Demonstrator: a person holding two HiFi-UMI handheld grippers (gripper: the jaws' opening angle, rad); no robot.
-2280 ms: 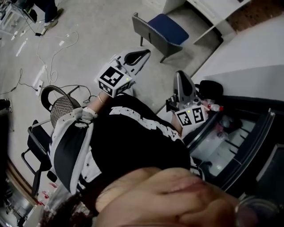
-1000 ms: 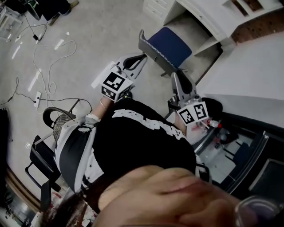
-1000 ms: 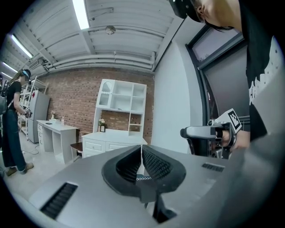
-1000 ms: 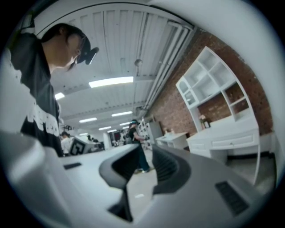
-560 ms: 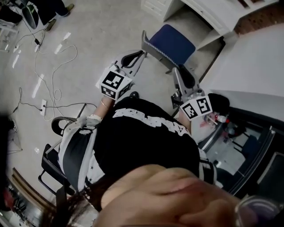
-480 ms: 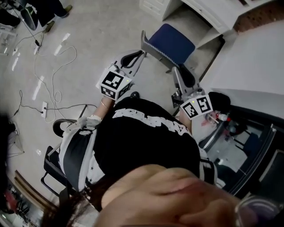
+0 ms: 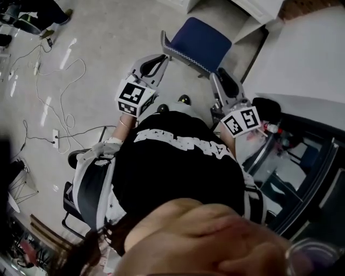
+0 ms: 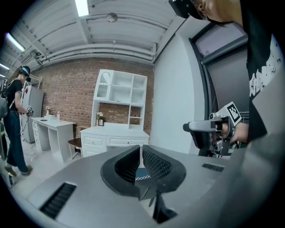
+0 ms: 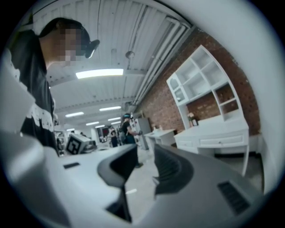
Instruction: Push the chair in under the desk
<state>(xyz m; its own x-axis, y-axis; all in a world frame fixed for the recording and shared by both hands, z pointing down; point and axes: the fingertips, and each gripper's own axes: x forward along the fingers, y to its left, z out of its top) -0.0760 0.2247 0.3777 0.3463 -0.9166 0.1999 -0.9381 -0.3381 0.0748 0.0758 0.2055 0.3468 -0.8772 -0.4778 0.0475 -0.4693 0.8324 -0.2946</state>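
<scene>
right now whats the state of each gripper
left gripper: closed, holding nothing
right gripper: jaws opening, nothing between them

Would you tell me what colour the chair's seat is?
Dark blue; the chair seat shows best in the head view.

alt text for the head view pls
From above: a person in a black top reaches left tongs and right tongs towards the grey back of a blue chair before a white desk. Left shut; right opening, empty. Loose cables cross the floor, left.
</scene>
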